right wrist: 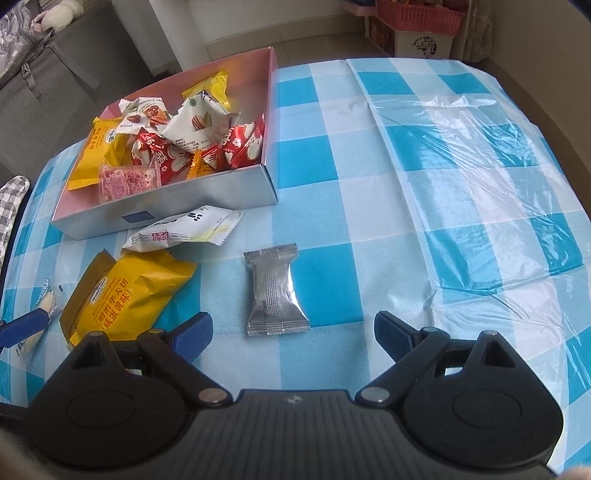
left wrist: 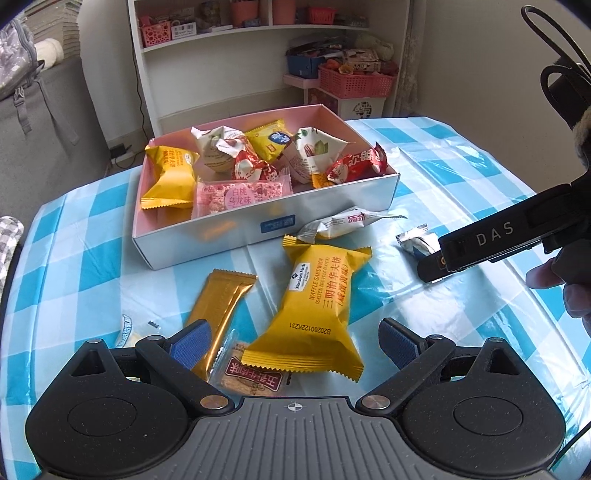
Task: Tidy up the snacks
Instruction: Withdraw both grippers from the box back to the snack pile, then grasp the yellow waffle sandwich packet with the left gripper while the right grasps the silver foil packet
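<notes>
The left gripper [left wrist: 295,341] has its jaws spread wide, clamped on nothing; between its blue pads [left wrist: 190,347] lies the near end of a yellow waffle sandwich pack [left wrist: 317,308], with a gold bar wrapper [left wrist: 218,314] and a brown-label cracker pack [left wrist: 251,380] just beside the left pad. Whether a pad touches any wrapper is not clear. The right gripper [right wrist: 293,338] is likewise wide open and empty, with a small silver packet [right wrist: 275,291] lying flat on the blue checked tablecloth [right wrist: 424,184] just ahead of the gap between its fingers, not touching either. Beyond these, a white snack pack [right wrist: 181,230] rests near the front wall of the open box [left wrist: 207,240]. The box holds yellow, red, white and pink snacks [left wrist: 240,197] piled loosely. Behind the table stands a white shelf [left wrist: 255,29] and a pink basket [left wrist: 354,83].
</notes>
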{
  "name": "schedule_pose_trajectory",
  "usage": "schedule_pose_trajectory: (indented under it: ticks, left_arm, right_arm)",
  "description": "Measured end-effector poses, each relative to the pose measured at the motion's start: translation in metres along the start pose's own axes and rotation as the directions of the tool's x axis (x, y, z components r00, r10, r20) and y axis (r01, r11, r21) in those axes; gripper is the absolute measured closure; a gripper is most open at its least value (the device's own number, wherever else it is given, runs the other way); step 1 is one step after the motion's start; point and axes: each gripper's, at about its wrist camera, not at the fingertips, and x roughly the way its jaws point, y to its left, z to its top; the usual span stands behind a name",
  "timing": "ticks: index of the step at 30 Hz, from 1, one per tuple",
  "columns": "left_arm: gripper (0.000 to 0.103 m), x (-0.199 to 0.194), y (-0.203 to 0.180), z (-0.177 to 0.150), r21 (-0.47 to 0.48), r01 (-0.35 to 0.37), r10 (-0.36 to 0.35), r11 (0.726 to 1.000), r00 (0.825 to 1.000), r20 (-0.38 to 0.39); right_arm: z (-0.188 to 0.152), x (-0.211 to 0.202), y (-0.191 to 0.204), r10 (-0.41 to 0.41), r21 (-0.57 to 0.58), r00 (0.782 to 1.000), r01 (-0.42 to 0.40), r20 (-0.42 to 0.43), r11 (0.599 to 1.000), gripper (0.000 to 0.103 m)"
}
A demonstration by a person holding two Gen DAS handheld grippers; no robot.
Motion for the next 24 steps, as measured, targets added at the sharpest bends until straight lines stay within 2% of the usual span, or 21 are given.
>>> schedule_pose_trajectory:
  ticks: [8, 12, 19, 24]
  left_arm:
    - [0.007, 0.017, -0.011, 0.007, 0.018, 0.004, -0.004, 1.000, 1.000, -0.027]
    - [0.013, 0.020, -0.012, 0.010, 0.014, 0.004, -0.004, 1.000, 1.000, -0.027]
    - [0.029, 0.025, -0.012, 0.013, 0.005, -0.003, 0.003, 1.000, 1.000, -0.020]
    - [0.043, 0.028, -0.011, 0.013, -0.006, 0.001, -0.001, 1.000, 1.000, -0.025]
  right_arm:
    - [0.004, 0.006, 0.003, -0.017, 0.009, 1.000, 0.017, -0.007, 1.000, 0.011]
    - [0.006, 0.008, 0.005, -0.028, 0.001, 1.000, 0.028, -0.009, 1.000, 0.014]
    - [0.006, 0.010, 0.010, -0.044, -0.017, 0.999, 0.044, -0.002, 0.999, 0.022]
    - [0.007, 0.010, 0.013, -0.052, -0.030, 0.999, 0.052, 0.010, 0.998, 0.033]
